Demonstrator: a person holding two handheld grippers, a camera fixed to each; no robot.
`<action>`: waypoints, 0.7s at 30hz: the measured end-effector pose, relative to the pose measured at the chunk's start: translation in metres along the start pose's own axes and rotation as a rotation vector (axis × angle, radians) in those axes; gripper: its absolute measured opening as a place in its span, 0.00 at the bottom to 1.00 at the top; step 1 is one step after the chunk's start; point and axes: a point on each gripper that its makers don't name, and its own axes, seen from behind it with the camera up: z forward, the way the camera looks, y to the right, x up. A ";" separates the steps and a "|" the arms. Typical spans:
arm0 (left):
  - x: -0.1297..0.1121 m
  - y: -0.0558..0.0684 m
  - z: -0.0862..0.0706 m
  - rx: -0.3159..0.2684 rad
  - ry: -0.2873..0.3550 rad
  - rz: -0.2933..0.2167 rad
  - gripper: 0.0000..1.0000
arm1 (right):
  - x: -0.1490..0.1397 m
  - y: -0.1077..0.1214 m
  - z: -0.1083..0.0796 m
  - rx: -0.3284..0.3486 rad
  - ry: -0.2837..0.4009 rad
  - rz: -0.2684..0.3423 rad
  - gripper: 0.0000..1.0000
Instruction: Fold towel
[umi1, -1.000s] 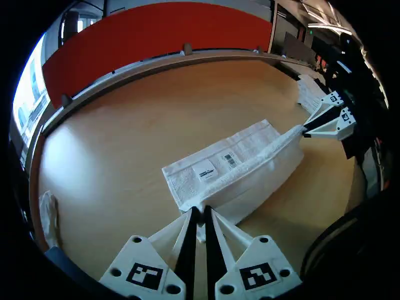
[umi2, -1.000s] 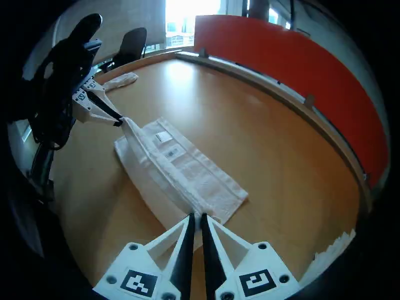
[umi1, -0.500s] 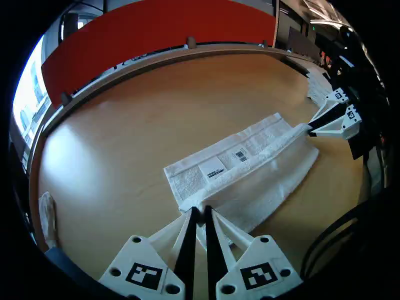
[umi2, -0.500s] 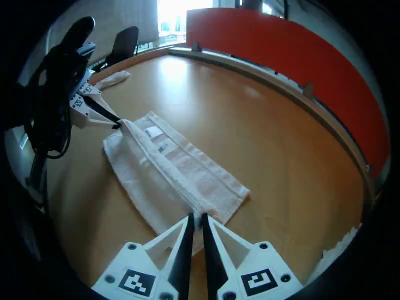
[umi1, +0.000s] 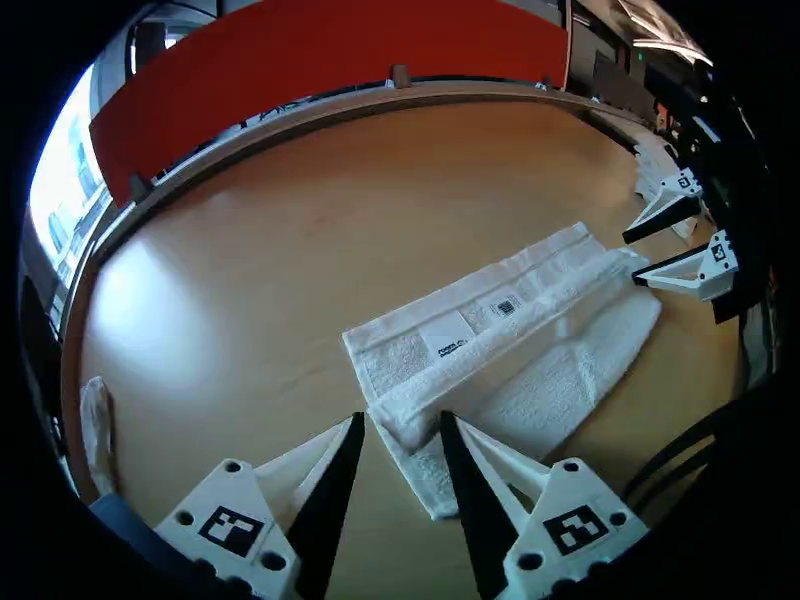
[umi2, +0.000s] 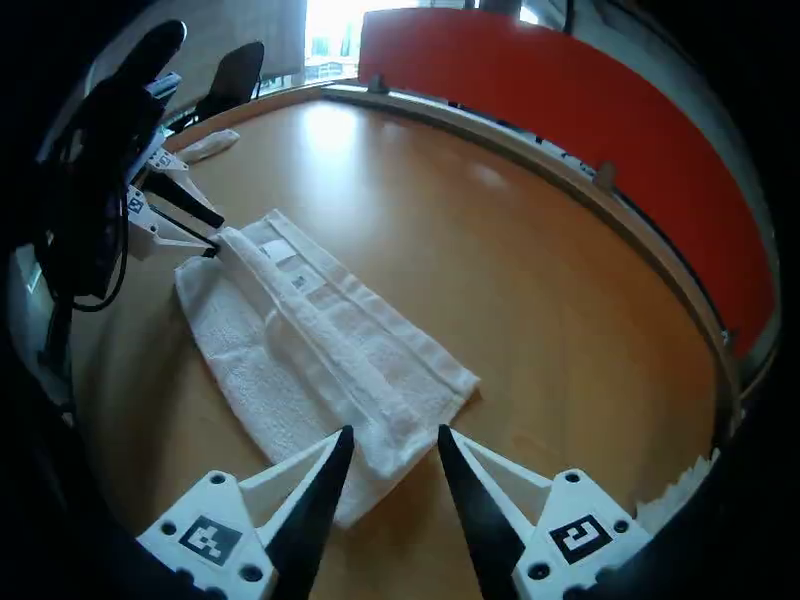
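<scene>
The white terry towel (umi1: 500, 335) lies on the smooth wooden desk (umi1: 300, 220) as an elongated strip, with a raised fold ridge along its length. The left claw (umi1: 400, 425) and the right claw (umi2: 392, 435) are both released, fingers spread at opposite towel ends, gripping nothing.

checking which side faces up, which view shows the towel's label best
The left gripper view: the label lies near and large on the towel. The right gripper view shows the label small, at the far end.
</scene>
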 end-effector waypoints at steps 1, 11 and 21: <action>0.000 -0.001 0.000 0.005 0.001 0.002 0.60 | 0.000 0.001 0.001 -0.005 -0.001 -0.005 0.66; 0.009 -0.016 0.003 0.047 0.007 0.022 0.78 | 0.006 0.018 0.005 -0.054 0.002 -0.016 0.70; 0.025 -0.032 0.004 0.085 0.026 0.014 0.86 | 0.020 0.031 0.008 -0.088 0.025 -0.012 0.75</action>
